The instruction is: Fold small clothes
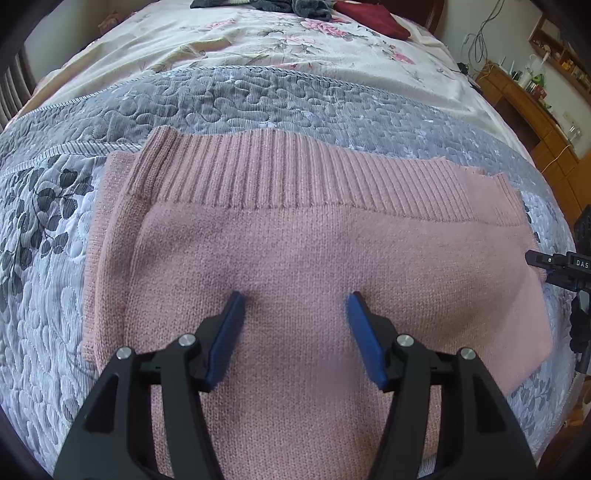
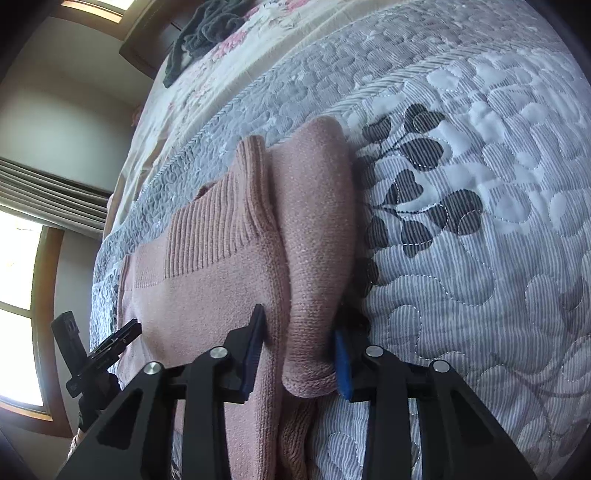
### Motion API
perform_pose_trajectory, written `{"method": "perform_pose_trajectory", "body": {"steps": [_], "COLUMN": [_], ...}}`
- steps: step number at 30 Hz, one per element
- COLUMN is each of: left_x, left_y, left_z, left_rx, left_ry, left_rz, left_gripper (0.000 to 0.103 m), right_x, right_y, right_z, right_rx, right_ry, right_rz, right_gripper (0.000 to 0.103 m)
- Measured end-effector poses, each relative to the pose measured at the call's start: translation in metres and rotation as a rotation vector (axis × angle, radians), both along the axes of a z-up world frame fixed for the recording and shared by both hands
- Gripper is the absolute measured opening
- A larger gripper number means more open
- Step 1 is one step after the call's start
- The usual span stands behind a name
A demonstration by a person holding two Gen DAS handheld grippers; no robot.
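The pink knit sweater (image 1: pixel 295 258) lies mid-frame on the quilted bedspread (image 1: pixel 55 277), partly folded. Left gripper (image 1: pixel 295 325) hovers, jaws wide; right gripper (image 2: pixel 299 354), jaws wide, straddles the folded sleeve edge (image 2: pixel 314 258). Next: close and fold across.

One pink sweater, two grippers, one bed

One pink knit sweater (image 1: pixel 295 251) lies on one grey quilted bedspread (image 1: pixel 258 99), over one floral sheet (image 1: pixel 221 40). Two grippers show: the left gripper (image 1: pixel 294 306) and the right gripper (image 2: pixel 297 328), each with two blue-padded fingers. At the far end sit one dark red cloth (image 1: pixel 373 18) and one dark grey heap (image 1: pixel 306 8).
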State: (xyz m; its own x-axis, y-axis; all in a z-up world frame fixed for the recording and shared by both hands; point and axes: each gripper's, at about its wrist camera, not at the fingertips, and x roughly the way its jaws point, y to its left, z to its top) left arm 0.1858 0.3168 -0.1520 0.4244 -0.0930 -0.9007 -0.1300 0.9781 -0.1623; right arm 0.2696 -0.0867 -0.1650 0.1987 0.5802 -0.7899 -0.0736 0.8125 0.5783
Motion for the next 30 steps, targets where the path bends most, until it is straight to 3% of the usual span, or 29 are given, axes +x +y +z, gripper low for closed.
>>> {"method": "perform_pose_trajectory", "body": {"steps": [7,9,12,15,23,30], "left_x": [0.0,0.0,-0.003,-0.007,-0.013,-0.014], "left_y": [0.001,0.001,0.004,0.005,0.007,0.009], "left_z": [-0.003,-0.002,0.004,0.011,0.019,0.03], "left_rx": [-0.006,-0.015,-0.037,-0.059,-0.121,-0.22], "left_ry": [-0.009,-0.01,-0.009,-0.017,-0.037,-0.069], "left_rz": [-0.005,-0.003,0.005,0.005,0.006,0.016], "left_gripper": [0.06,0.06,0.06,0.06,0.06,0.06], "right_x": [-0.002,-0.002,0.002,0.003,0.004,0.0], "right_y": [-0.001,-0.001,0.005,0.017,0.089,0.155], "right_z": [-0.001,0.001,0.016,0.039,0.083,0.074], "right_rx": [0.004,0.008,0.006,0.066,0.086,-0.063], "right_ry": [0.003,0.01,0.005,-0.016,-0.076,-0.065], "right_rz": [-0.012,-0.011,0.012,0.043,0.195,0.302], "right_gripper": [0.034,0.029,0.022,0.019,0.016,0.016]}}
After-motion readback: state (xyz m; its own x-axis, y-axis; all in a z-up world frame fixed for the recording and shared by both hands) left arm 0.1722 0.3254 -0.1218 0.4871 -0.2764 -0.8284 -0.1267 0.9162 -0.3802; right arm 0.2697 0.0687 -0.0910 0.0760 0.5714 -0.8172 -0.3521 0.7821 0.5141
